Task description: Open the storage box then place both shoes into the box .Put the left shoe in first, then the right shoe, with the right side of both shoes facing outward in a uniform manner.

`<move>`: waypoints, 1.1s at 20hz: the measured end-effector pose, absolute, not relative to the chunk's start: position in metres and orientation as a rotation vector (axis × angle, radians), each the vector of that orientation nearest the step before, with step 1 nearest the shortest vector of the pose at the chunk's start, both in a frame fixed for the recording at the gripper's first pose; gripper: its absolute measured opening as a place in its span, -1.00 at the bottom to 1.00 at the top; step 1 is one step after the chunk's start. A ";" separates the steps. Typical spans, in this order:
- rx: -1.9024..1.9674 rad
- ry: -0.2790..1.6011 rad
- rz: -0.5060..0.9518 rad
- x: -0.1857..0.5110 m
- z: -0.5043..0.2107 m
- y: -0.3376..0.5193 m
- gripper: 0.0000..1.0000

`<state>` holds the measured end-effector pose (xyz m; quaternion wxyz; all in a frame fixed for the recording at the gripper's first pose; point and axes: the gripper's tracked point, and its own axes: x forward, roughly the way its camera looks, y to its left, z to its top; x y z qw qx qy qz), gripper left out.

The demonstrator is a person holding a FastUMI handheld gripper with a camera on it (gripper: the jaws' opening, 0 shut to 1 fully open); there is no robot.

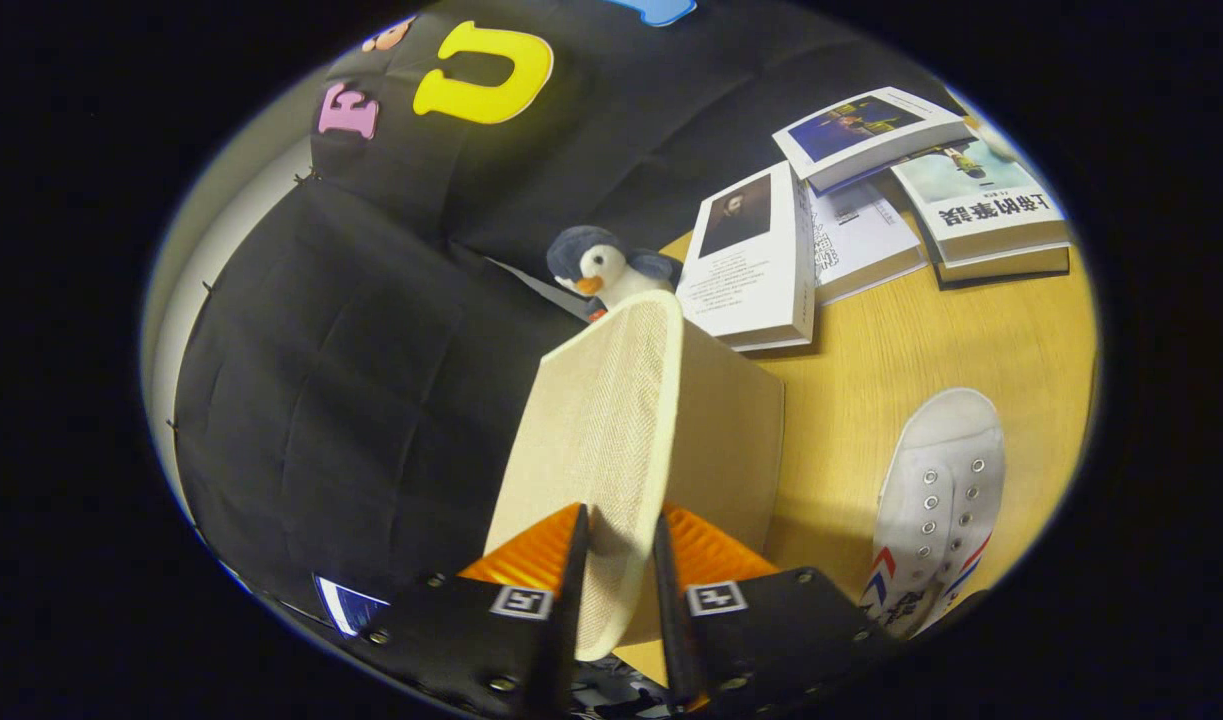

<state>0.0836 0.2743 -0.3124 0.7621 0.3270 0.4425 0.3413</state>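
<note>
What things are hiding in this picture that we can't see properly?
- Inside of the storage box: gripper view, hidden by the raised lid, which the hand-held gripper pinches between both fingers.
- Penguin toy: lower body hidden behind the lid's top edge.
- White shoe: heel end cut off behind the gripper's body; left or right shoe unclear.
- Books: cover text too small and warped.
</note>
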 end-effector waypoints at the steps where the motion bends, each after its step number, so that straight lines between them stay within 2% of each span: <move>1: 0.726 0.979 0.757 0.081 -0.308 0.274 -0.66; 2: 0.727 0.975 0.763 0.082 -0.303 0.272 -0.66; 3: 0.729 0.969 0.753 0.084 -0.296 0.266 -0.88; 12: 0.684 0.858 0.854 0.079 -0.200 0.322 -0.86; 22: 0.656 0.813 1.024 0.063 -0.143 0.467 -0.84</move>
